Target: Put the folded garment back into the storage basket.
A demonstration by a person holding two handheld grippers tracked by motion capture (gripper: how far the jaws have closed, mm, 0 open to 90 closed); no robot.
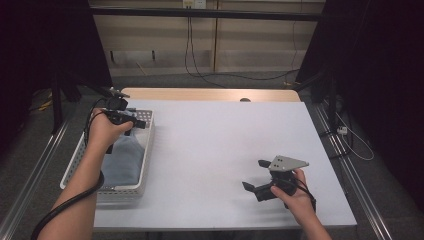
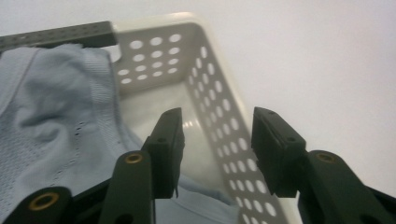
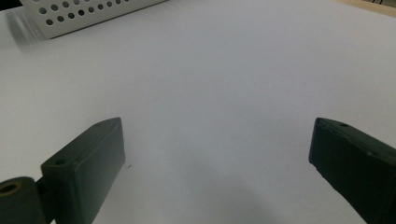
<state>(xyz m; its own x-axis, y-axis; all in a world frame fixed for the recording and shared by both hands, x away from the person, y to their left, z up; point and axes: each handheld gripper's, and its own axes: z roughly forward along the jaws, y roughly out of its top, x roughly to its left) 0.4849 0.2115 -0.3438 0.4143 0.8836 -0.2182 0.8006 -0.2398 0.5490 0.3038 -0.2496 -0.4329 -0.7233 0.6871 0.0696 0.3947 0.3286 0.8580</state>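
A light blue cloth point(image 1: 122, 160) lies in a white perforated basket point(image 1: 145, 170) at the table's left edge. My left gripper point(image 1: 134, 121) hovers above the far end of the basket, a hand wrapped around it. In the left gripper view its jaws point(image 2: 217, 140) stand apart with nothing between them, above the basket's wall point(image 2: 219, 107) and beside the cloth point(image 2: 56, 121). My right gripper point(image 1: 254, 174) rests low over the table at the near right, jaws wide apart and pointing left. Between its jaws point(image 3: 217, 149) there is bare white tabletop point(image 3: 210, 70).
The white tabletop point(image 1: 225, 140) stretches between the two hands. A corner of the basket point(image 3: 88, 14) shows far off in the right gripper view. Metal rails run along both sides of the table, and cables hang by the back wall.
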